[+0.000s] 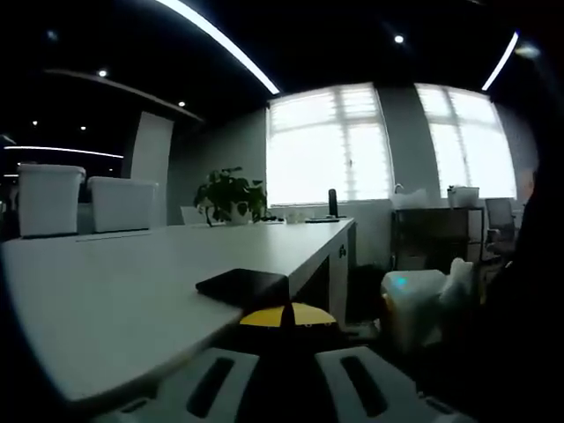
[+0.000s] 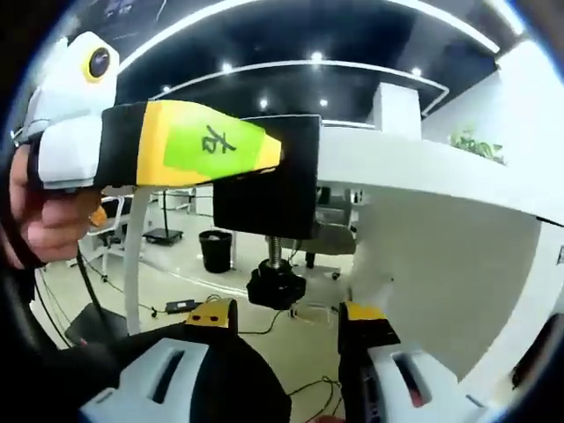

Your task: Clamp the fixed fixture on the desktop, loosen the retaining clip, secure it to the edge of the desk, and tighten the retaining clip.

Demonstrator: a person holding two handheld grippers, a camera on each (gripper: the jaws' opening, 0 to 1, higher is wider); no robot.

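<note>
Centre frame, right gripper view: clamp (image 2: 264,176) sits on desk (image 2: 423,159) edge, left gripper (image 2: 280,154) gripping it. Right gripper (image 2: 291,322) gapes empty below knob (image 2: 275,286). Next: tighten knob.

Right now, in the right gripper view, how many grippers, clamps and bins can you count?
Grippers: 2
Clamp: 1
Bin: 1
Total: 4

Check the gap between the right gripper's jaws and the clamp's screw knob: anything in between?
Nothing: in the right gripper view, the right gripper sits just below the black screw knob, with open air between; only floor shows behind.
</note>
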